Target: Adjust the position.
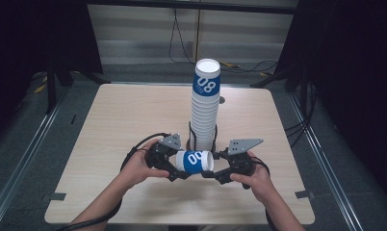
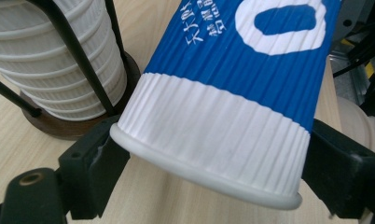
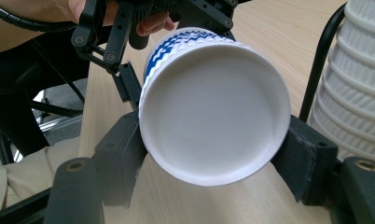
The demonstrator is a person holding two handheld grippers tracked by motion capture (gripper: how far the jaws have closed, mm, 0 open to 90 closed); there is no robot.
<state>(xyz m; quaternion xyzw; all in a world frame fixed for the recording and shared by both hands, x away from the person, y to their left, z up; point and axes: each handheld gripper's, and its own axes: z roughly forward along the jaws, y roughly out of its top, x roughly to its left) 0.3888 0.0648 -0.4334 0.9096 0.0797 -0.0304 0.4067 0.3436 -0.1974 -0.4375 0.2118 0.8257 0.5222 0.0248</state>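
Jaws: left gripper [image 1: 178, 169] and right gripper [image 1: 214, 168] both clamp the cup [image 1: 195, 161], one at each end.
Cup: lying sideways, lifted just above the table [image 1: 109, 144], right in front of the cup stack [image 1: 204, 108].
Room: bare tabletop on both sides; front edge close behind the hands.
Hands: left hand [image 1: 136, 168] and right hand [image 1: 256, 179] low, facing each other.

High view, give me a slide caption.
Both grippers hold a blue-and-white paper cup sideways before a tall cup stack.
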